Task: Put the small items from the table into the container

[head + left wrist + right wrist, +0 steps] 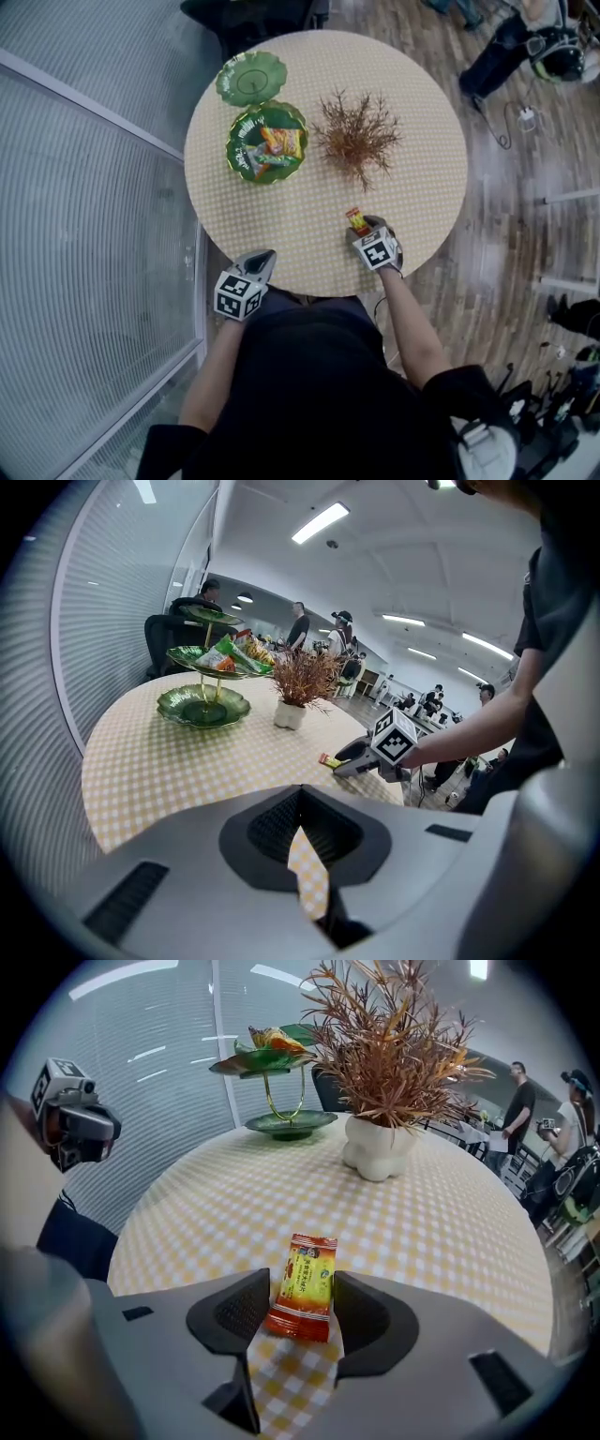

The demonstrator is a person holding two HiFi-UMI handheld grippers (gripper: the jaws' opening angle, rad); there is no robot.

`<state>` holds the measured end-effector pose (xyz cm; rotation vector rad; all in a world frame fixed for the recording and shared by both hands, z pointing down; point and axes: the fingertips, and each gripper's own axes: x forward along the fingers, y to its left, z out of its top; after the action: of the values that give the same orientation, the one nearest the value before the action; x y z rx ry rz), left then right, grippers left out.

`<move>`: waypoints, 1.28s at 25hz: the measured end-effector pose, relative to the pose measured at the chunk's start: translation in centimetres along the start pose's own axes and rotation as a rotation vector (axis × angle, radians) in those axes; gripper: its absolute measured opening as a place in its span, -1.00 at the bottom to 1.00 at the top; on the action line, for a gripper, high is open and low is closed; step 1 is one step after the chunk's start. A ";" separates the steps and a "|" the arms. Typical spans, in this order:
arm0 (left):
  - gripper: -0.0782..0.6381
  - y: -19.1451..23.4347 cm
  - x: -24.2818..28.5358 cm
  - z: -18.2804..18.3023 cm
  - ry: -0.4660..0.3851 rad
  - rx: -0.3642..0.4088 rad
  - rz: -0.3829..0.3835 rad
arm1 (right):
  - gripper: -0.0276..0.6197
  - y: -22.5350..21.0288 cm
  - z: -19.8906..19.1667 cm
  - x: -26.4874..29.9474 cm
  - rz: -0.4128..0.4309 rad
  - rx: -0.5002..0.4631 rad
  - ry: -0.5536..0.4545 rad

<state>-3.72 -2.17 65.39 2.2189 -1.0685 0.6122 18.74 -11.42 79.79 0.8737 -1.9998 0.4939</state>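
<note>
While the right gripper (300, 1299) is opening its jaws around it, 1 red-orange snack packet (303, 1279) lies ungripped on the checked table (412, 169). The left gripper (300, 808) hangs clenched and empty. Several packets sit in the green tiered dish (232, 150); this 1 looks to be the last.

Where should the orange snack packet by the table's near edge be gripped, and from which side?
Across its narrow width at mid-body, coming steeply down from the person's side. The snack packet lies flat on the table with its long axis pointing away. It sits between the right gripper's opening fingers, which flank its long edges without pressing.
</note>
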 end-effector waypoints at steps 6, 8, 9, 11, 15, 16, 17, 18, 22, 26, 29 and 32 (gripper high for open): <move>-0.77 0.0 0.2 0.0 0.004 -0.001 0.003 | -0.41 0.0 -0.1 -0.1 0.007 0.010 -0.010; -0.78 -0.1 0.3 0.1 0.003 0.001 0.003 | -0.52 -0.1 -0.1 -0.1 0.009 0.016 -0.011; -0.77 -0.1 0.3 0.2 0.001 0.003 0.004 | -0.53 -0.2 -0.1 -0.1 0.009 0.018 -0.011; -0.77 -0.2 0.3 0.3 0.000 0.005 0.005 | -0.54 -0.2 0.0 -0.2 0.015 0.020 -0.013; -0.78 -0.3 0.2 0.2 -0.002 0.005 0.008 | -0.58 0.0 0.1 -0.3 0.028 0.024 -0.024; -0.77 -0.3 0.2 0.2 -0.002 0.006 0.008 | -0.60 -0.1 0.2 -0.4 0.026 0.022 -0.027; -0.77 -0.3 0.2 0.2 -0.003 0.006 0.009 | -0.65 -0.1 0.2 -0.5 0.022 0.016 -0.029; -0.77 -0.3 0.2 0.2 -0.004 0.006 0.010 | -0.70 -0.2 0.2 -0.6 0.016 0.010 -0.030; -0.77 -0.2 0.1 0.2 -0.009 0.007 0.012 | -0.76 0.1 0.4 -0.5 0.028 0.010 -0.037; -0.77 -0.1 0.0 0.2 -0.014 0.006 0.011 | -0.77 -0.1 0.8 -1.0 0.014 0.005 -0.044; -0.77 0.2 -0.2 0.3 -0.017 0.004 0.008 | -0.77 -0.1 1.6 -1.8 0.002 0.008 -0.068; -0.77 0.5 -0.3 0.6 -0.023 0.004 0.002 | -0.77 0.4 3.1 -3.0 -0.002 0.010 -0.106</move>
<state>-4.19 -2.65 64.95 2.2342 -1.0815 0.5916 17.80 -11.95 75.59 0.9248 -2.0941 0.4647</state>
